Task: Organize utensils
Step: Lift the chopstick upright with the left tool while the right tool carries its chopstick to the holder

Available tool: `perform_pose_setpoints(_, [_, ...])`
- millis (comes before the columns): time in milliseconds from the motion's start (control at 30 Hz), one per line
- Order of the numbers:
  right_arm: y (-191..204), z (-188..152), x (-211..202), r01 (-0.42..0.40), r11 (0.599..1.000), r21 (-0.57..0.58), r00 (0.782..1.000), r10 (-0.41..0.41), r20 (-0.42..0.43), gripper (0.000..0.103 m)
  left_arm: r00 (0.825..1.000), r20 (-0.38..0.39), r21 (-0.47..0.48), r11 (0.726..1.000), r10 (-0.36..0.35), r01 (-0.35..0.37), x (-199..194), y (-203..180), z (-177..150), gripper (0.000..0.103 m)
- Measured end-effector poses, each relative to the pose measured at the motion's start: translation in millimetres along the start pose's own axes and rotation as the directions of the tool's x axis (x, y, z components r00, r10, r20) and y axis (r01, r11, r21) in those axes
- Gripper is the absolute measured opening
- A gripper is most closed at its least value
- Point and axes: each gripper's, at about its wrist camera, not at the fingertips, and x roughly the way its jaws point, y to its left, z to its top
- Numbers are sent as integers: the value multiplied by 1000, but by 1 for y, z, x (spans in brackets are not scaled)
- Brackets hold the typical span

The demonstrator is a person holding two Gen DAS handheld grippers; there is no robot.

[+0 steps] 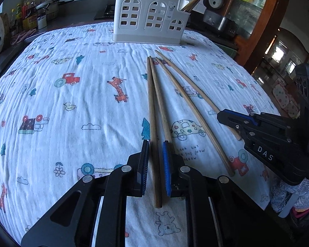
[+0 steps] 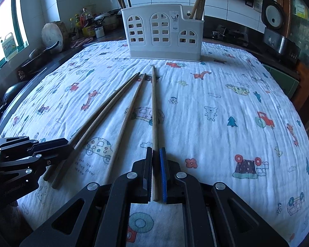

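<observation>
Both wrist views look down-forward (close) at the shared cloth [image 1: 72, 107].

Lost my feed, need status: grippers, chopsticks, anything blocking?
Left gripper shut on two wooden chopsticks. Right gripper shut on one chopstick. Fourth chopstick loose on cloth. White plastic holder unobstructed.
</observation>
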Motion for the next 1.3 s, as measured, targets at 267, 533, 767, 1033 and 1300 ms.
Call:
perform_pose_setpoints(267, [0,2,-5,6,1000,-14,1000,-6,13,7,1000,0,8,1000,22,-22,-8,0,7,6])
perform_pose_setpoints(533, [-3,26,-47,15,1000,-27,993,-11,119,7,993,118,27,1000,10,-13,-52,5,32,6])
perform_pose_setpoints(767, [-1,55,-74,4,998,-55,977,8,211,7,978,209,66,998,-10,-4,-79,4,66,6])
perform_pose_setpoints(1033, [4,88,-81,-19,997,-77,960,40,279,7,973,228,91,996,-32,11,-77,3,98,6])
perform_pose_setpoints(1300, [-3,131,-82,-19,995,-100,955,47,292,7,973,225,102,994,-59,37,-74,14,126,6])
